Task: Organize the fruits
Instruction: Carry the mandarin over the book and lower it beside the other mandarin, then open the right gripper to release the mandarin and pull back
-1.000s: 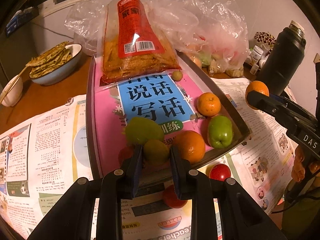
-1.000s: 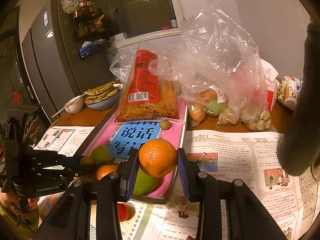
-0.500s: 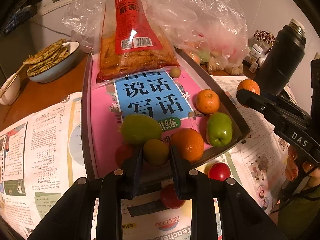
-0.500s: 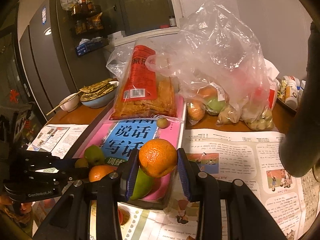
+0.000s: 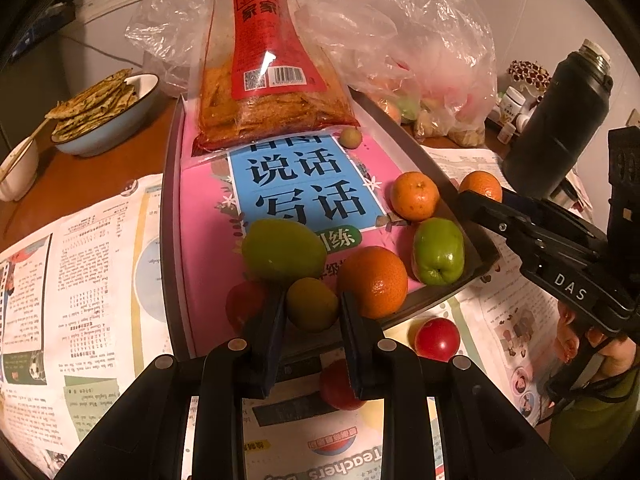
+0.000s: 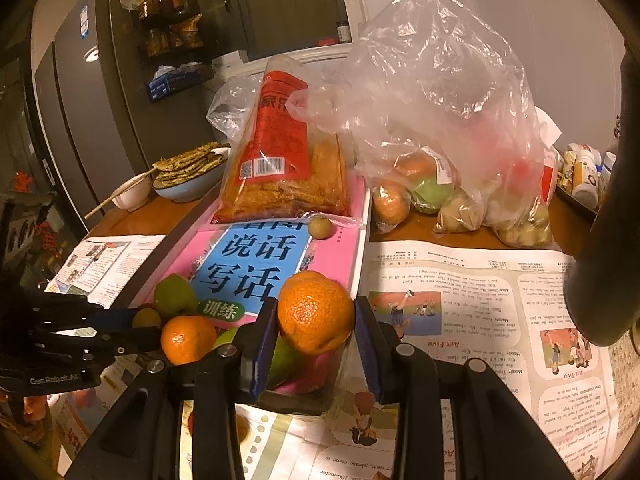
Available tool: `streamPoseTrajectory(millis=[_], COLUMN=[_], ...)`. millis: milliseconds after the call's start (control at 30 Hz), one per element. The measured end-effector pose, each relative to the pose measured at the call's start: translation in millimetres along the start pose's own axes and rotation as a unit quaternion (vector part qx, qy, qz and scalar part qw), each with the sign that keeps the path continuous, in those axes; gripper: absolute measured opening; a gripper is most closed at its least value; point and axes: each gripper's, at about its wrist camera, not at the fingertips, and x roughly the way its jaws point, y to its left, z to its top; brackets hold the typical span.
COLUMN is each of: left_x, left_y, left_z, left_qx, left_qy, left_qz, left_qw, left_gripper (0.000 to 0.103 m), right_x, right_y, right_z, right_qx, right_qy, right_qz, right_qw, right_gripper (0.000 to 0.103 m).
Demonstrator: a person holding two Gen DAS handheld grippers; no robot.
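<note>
With both grippers loaded over the tray (image 5: 472,240): left gripper (image 5: 312,312) clamped on a small green fruit (image 5: 312,309) above the near edge, right gripper (image 6: 316,314) clamped on an orange (image 6: 315,312) beside the right rim, tray interior lying ahead-left.

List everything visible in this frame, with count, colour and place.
Tray: one, dark, on table.
Book: one, pink and blue, in tray.
Snack bag: one, red, tray's far end.
Oranges: two on tray, one held.
Green fruit: two on tray.
Longan: one, tan, by snack bag.
Red fruit: two or three, near tray's front edge.
Plastic bags: clear, behind tray, holding produce.
Bowl: blue, flatbreads inside.
Flask: black.
Newspapers: under everything.
Left gripper: holds olive fruit.
Right gripper: holds orange.
</note>
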Motion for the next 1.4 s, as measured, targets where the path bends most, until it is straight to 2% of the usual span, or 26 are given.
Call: streamPoseTrajectory(millis=[700, 1267, 1400], left_x=[-0.1, 0.4, 1.1], left_y=[5.3, 5.8, 5.6], left_z=[0.2, 0.6, 0.9], left_qx=[-0.009, -0.013, -0.014], left_qy=[0.001, 0.001, 0.0], left_qz=[0.008, 0.005, 0.002], left_qw=[0.9999, 0.9999, 0.9999], left_gripper=[0.028, 0.028, 0.028], right_x=[4.9, -0.7, 0.0], right_y=[3.6, -0.6, -2.9], right_z=[-4.4, -7.8, -7.4], right_qx=[-0.013, -0.009, -0.002], right_qy=[0.004, 0.002, 0.001], right_qz=[-0.013, 0.004, 0.007], right_qw=[1.0, 1.0, 1.0], right_gripper=[0.038, 0.038, 0.043])
